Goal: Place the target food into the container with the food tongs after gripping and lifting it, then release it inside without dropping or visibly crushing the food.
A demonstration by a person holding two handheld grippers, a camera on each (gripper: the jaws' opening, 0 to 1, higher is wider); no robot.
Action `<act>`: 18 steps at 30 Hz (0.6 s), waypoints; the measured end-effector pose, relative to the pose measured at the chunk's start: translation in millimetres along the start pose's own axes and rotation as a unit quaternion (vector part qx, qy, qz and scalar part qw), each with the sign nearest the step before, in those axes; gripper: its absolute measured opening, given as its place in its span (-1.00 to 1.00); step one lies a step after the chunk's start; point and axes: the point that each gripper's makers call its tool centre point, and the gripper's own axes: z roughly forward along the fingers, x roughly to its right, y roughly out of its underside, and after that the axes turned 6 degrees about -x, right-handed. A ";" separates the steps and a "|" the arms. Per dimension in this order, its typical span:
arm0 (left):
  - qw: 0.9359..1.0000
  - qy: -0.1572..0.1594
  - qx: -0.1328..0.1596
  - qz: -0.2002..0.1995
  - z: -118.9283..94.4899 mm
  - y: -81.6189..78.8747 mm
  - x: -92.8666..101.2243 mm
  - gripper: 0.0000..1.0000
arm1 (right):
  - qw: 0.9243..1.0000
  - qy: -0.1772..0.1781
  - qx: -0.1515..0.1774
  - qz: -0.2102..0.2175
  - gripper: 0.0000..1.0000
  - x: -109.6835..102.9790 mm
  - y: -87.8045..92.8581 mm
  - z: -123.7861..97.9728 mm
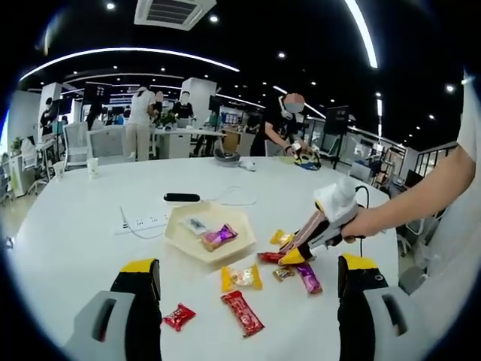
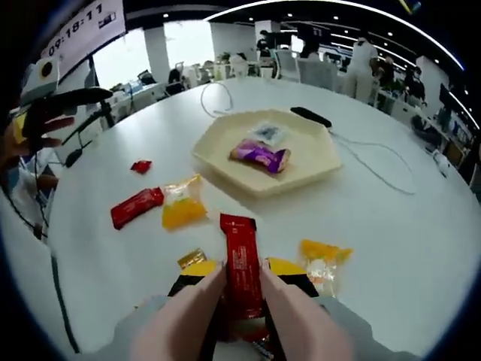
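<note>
My right gripper is shut on a red snack bar, which sticks out forward between its pinkish tong-like jaws. In the left gripper view that right gripper reaches in from the right, low over the table, with the red snack bar at its yellow tips. The cream hexagonal tray lies ahead of it and holds a purple candy and a clear packet. My left gripper is open, with nothing between its jaws, near the tray.
Loose snacks lie on the white table: a yellow packet, a red bar, a small red candy, a purple candy. A power strip and a black remote sit behind the tray. People stand at the back.
</note>
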 end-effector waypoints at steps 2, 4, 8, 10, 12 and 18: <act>1.000 0.000 0.004 -0.005 -1.3 1.3 1.9 0.98 | 1.000 -0.003 0.003 0.010 -0.58 2.1 1.0 0.1; 1.000 0.000 0.003 -0.002 -1.9 3.7 5.4 0.98 | 1.000 -0.004 0.005 0.019 -0.57 3.3 1.4 0.5; 1.000 0.002 0.005 -0.004 -5.1 5.9 8.5 0.98 | 0.998 0.004 -0.016 0.065 -0.57 5.1 1.3 1.3; 1.000 0.001 0.005 -0.007 -8.4 6.0 8.4 0.98 | 0.997 0.006 -0.019 0.068 -0.57 5.6 0.2 1.6; 1.000 -0.001 0.006 -0.007 -10.5 6.0 7.6 0.98 | 0.998 0.007 -0.018 0.065 -0.57 5.0 0.3 1.0; 1.000 -0.001 0.004 -0.013 -15.7 7.5 1.1 0.98 | 0.998 0.007 0.007 0.056 -0.57 2.2 -12.4 -10.1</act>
